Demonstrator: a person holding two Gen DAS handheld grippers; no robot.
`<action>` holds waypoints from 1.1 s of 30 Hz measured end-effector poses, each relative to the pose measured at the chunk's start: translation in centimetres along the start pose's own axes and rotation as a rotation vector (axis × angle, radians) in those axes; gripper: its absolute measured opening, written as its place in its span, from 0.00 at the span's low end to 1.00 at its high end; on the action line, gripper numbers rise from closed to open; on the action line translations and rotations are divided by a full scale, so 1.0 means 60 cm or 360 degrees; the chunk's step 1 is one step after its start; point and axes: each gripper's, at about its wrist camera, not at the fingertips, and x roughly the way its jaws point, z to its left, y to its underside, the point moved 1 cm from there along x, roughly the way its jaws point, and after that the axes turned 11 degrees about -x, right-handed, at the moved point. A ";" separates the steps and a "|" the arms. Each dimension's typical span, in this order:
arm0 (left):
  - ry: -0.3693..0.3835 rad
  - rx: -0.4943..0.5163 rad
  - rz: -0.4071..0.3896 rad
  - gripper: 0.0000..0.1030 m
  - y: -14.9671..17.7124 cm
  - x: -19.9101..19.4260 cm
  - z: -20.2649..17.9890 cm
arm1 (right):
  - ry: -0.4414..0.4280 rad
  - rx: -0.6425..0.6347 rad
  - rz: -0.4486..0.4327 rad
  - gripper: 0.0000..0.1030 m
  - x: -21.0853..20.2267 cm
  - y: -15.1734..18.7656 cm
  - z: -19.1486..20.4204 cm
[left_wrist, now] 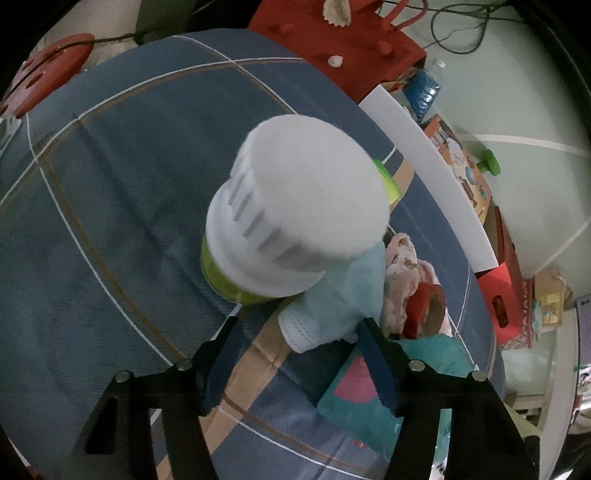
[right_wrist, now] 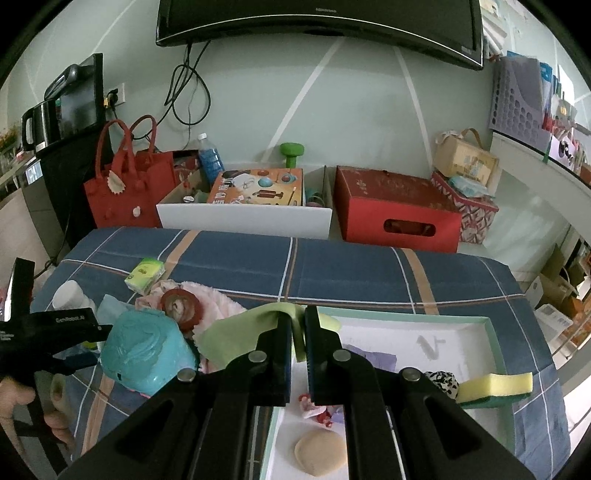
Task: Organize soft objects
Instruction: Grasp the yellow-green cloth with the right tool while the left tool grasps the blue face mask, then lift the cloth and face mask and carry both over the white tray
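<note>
My right gripper (right_wrist: 294,332) clamped on green cloth (right_wrist: 236,334) at white tray (right_wrist: 476,325) edge; left gripper (left_wrist: 295,332) apart. Risk: cloth drapes outside tray rim on release.

pale green wall (right_wrist: 369,110) with white stripes, wall-mounted TV (right_wrist: 317,18), blue plaid bedspread (right_wrist: 351,266), red box (right_wrist: 399,206) behind

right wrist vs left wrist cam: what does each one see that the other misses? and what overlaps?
Right wrist only: the right gripper shut on a green cloth at the white tray, with a yellow sponge on the tray's rim.

Left wrist only: the left gripper seen head-on, open, with a light blue sock between its fingers.

Both: the plaid bedspread, white-capped bottle, red tape roll, teal pouch, red bag.
</note>
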 end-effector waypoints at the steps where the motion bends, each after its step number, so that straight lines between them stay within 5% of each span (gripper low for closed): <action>1: 0.0009 -0.0005 0.0004 0.57 0.000 0.001 0.001 | -0.0001 0.0000 0.0003 0.06 0.001 0.000 0.000; 16: 0.0037 -0.0009 -0.0011 0.25 0.005 -0.001 0.005 | -0.0007 0.0005 0.0020 0.06 0.005 0.003 -0.001; 33: 0.0075 0.0099 -0.0094 0.14 0.017 -0.041 -0.021 | -0.0023 0.0040 -0.0049 0.06 -0.012 -0.004 -0.008</action>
